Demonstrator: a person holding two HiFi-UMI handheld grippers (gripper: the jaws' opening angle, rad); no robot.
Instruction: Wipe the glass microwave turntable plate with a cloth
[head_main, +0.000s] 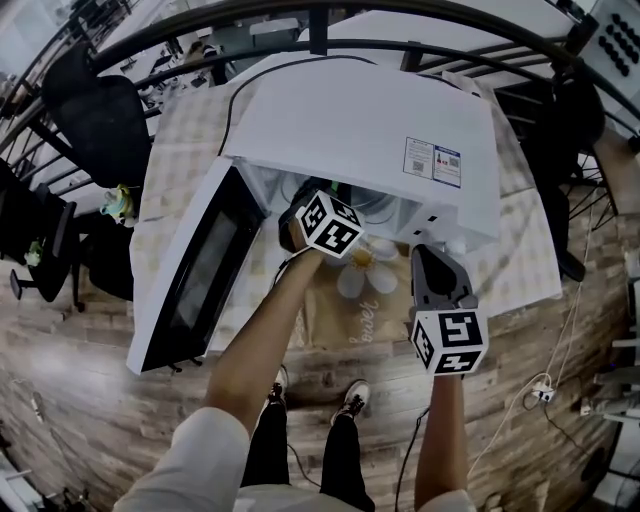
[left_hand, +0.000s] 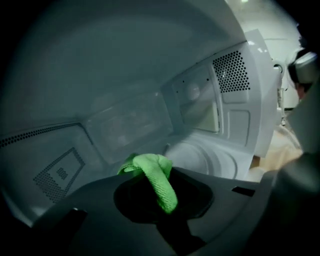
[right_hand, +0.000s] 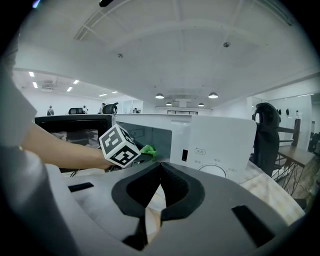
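**A:** Where's the plate from my cloth?

**B:** My left gripper (left_hand: 161, 196) is reached inside the microwave (head_main: 380, 130), fingers pinching the green cloth (left_hand: 157, 175). The turntable plate (left_hand: 207, 156) lies flat on the microwave's floor, below and right of the cloth. I can't tell if they touch.

**A:** And my right gripper (right_hand: 159, 192)?

**B:** It's outside the microwave's front, fingers pressed together and empty. The left is nearer, so I'd tip it down.

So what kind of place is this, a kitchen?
Probably an open office or lab, not a home kitchen: office chairs stand around, rows of ceiling lights run far back, and the microwave just sits on a table.
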